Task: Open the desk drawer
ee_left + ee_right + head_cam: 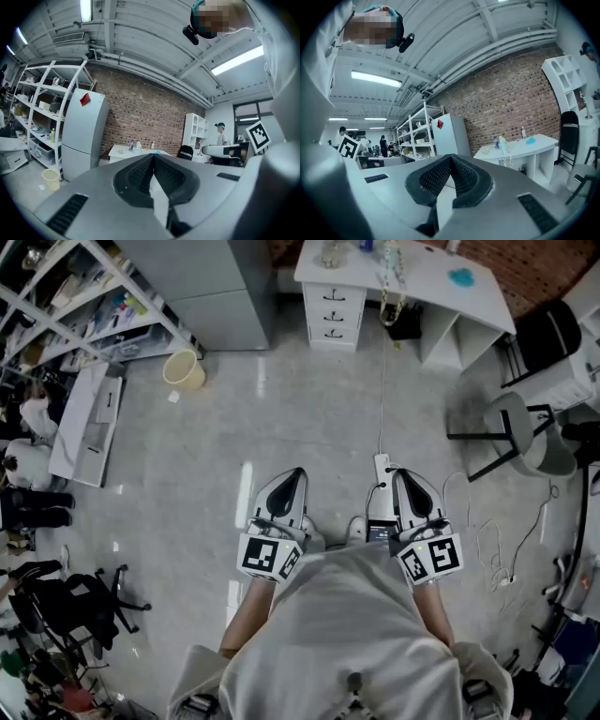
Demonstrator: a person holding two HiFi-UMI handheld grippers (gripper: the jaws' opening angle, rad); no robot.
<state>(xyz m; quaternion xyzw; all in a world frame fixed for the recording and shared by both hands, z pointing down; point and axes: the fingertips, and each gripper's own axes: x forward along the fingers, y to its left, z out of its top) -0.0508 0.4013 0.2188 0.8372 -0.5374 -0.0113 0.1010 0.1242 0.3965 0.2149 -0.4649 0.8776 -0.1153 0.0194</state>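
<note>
**Desk drawer far off, both grippers closed and empty**

Nearest, in front of the body: left gripper (299, 472) and right gripper (399, 473), level, each with jaws pressed together on nothing. Just beyond the right one, on the floor: a power strip (382, 465), its cable running away toward the far wall. Farther out on the left: a yellow bucket (185, 369) beside a grey cabinet (216, 287). At the far end, against the brick wall (140, 112): the white desk (427, 282), well apart from both grippers. Under its left end, a stack of three drawers (334, 313), all closed, each with a small dark handle at the middle of its front.

Probably light and stiff, likely sliding straight out. Smooth white fronts, nothing there to pinch. Best taken by the handle: jaws spread first, then closed around it and pulled straight back. Cannot tell which of the three is meant.
</note>
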